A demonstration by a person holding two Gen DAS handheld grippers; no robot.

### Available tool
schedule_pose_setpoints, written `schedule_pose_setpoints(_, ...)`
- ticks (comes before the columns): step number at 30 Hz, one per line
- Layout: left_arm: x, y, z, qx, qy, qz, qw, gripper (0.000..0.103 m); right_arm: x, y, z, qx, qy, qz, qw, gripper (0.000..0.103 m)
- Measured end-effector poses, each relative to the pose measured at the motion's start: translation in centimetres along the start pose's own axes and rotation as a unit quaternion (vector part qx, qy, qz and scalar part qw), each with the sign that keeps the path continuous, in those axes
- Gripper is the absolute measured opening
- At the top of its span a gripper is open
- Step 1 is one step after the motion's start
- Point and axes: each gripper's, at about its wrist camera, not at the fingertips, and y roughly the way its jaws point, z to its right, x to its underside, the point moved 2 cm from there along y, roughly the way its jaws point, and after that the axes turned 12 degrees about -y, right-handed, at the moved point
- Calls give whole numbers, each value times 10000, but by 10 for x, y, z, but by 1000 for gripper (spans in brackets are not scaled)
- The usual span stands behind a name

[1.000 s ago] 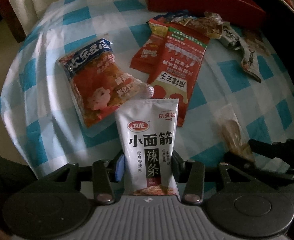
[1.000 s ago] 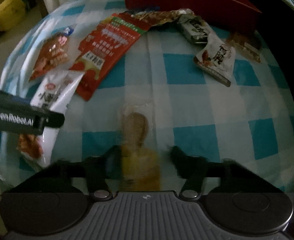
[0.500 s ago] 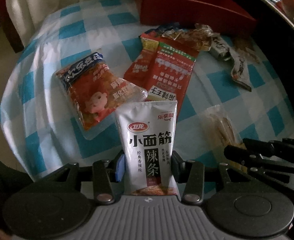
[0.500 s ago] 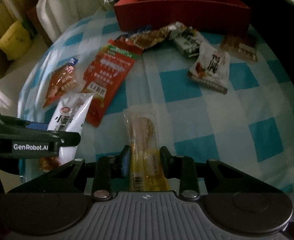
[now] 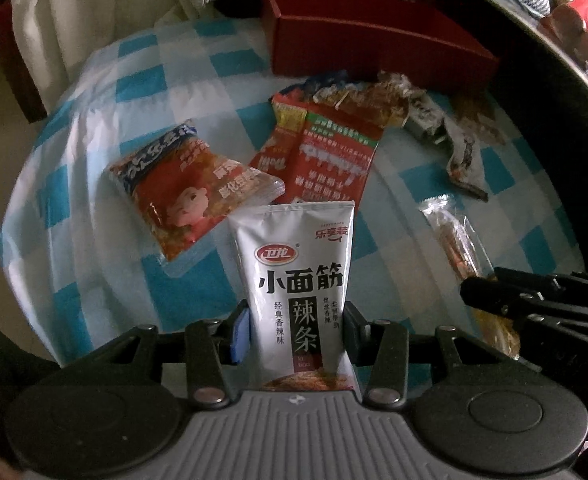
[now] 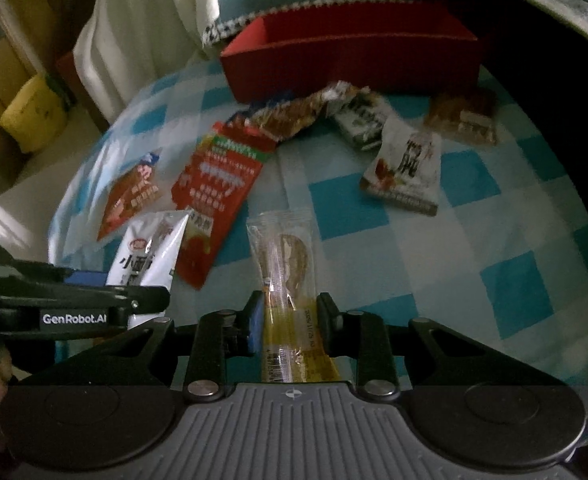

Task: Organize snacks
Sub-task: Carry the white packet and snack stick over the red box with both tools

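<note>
My left gripper (image 5: 297, 330) is shut on a white snack pouch (image 5: 298, 280) with black lettering, held upright above the checked cloth. My right gripper (image 6: 289, 318) is shut on a long clear-wrapped pastry stick (image 6: 283, 256) with a yellow lower end, lifted off the cloth. From the right wrist view the left gripper (image 6: 149, 294) and its white pouch (image 6: 149, 252) show at the left. The right gripper's fingers (image 5: 494, 292) and the pastry stick (image 5: 454, 240) show at the right of the left wrist view. A red open box (image 6: 350, 54) stands at the back of the table.
Loose snacks lie on the blue-and-white checked cloth (image 6: 474, 240): an orange-red bag (image 5: 189, 192), a long red pack (image 5: 334, 160), a white pack (image 6: 408, 172), a brown wrapper (image 6: 294, 116) and small packs near the box. A yellow bin (image 6: 33, 116) stands on the floor at left.
My right gripper closed on the pastry stick and raised it off the cloth. Both views now tilt up more toward the red box. The left gripper kept its hold on the white pouch.
</note>
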Motion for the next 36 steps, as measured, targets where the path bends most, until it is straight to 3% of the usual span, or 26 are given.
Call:
schedule_pose_setpoints(12, -32, -26, 18, 129, 75, 559, 9983, 40, -39, -24, 2, -62, -154, 684, 9975, 35)
schedule_pose_setpoints(25, -90, -19, 41, 223, 151, 941, 9952, 40, -80, -14, 33, 154, -99, 912, 9957, 35)
schedule_pose_setpoints(36, -140, -5, 70, 351, 262, 1184, 9920, 40, -133, -3, 60, 361, -185, 1147, 9926, 35)
